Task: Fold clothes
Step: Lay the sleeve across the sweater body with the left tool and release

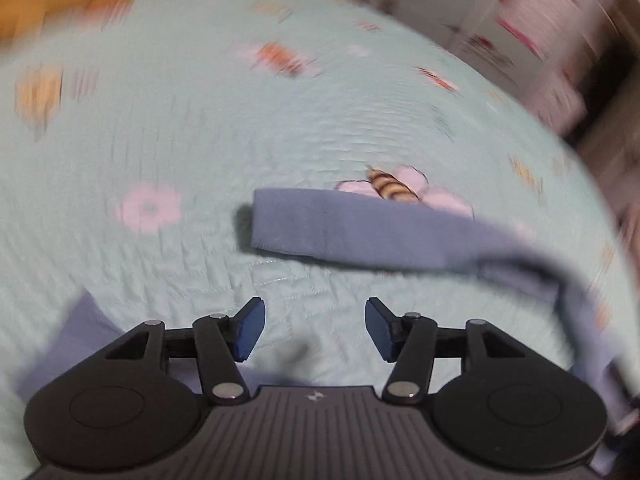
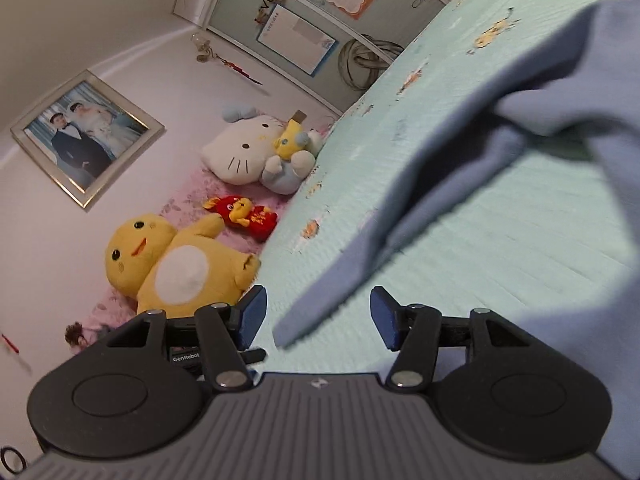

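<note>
A blue-grey garment lies on the mint quilted bedspread (image 1: 168, 128). In the left wrist view one long sleeve (image 1: 352, 228) stretches across the bed ahead of my left gripper (image 1: 315, 328), and another part of the garment (image 1: 80, 336) shows at the lower left. This gripper is open over bare quilt, short of the sleeve, with nothing between its blue pads. In the right wrist view the garment (image 2: 440, 184) hangs in loose folds from the upper right, and a narrow end of it reaches down between the spread fingers of my right gripper (image 2: 318, 318). Neither pad presses on the cloth.
Past the bed's far side lie a yellow plush toy (image 2: 172, 260), a white cat pillow (image 2: 244, 152), a small red toy (image 2: 244, 212) and a framed photo (image 2: 84, 136) on the wall. Sliding wardrobe doors (image 2: 304, 32) stand behind the bed. The left wrist view is motion-blurred.
</note>
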Demonstrator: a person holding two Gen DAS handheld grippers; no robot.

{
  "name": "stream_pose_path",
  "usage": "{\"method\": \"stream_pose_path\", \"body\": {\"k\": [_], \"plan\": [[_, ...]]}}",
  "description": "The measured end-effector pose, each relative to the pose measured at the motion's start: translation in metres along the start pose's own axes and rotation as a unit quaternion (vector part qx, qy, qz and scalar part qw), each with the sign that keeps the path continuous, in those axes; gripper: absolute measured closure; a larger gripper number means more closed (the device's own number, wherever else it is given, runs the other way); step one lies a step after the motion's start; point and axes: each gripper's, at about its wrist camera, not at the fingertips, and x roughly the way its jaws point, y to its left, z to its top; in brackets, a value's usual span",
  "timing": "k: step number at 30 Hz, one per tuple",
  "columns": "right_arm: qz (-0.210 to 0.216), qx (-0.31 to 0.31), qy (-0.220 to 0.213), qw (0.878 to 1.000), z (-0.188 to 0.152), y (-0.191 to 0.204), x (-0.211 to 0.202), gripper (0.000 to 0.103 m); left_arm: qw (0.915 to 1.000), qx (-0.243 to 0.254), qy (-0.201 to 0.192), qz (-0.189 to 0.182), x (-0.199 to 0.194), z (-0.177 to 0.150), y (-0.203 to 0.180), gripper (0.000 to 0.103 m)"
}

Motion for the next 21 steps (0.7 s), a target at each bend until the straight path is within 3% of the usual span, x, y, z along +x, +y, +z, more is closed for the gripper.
{"method": "stream_pose_path", "body": {"k": [1,6,9,12,15,21], "plan": [[0.006,0.0,-0.002,1.0,0.004,0.001,0.012,0.043,0.9994,-0.033,0.01,-0.008,0.006,0.006,0.006,0.045],[0.042,-0.001,-0.008,0.999,0.021,-0.009,0.066,0.039,0.9941,-0.105,0.016,-0.021,0.036,0.012,0.009,0.045],[0.06,0.004,0.008,0.998,0.02,-0.03,0.088,0.039,0.9861,-0.162,-0.008,-0.038,0.044,0.014,0.013,0.045],[0.061,0.019,0.039,0.997,0.013,-0.055,0.102,0.036,0.9823,-0.176,-0.037,-0.053,0.045,0.017,0.007,0.045],[0.115,0.032,0.03,0.992,0.021,-0.062,0.097,0.028,0.9806,-0.182,-0.048,-0.052,0.046,0.015,0.001,0.045],[0.139,0.032,0.063,0.988,0.023,-0.061,0.1,0.027,0.9789,-0.174,-0.085,-0.065,0.033,0.01,-0.016,0.047]]}}
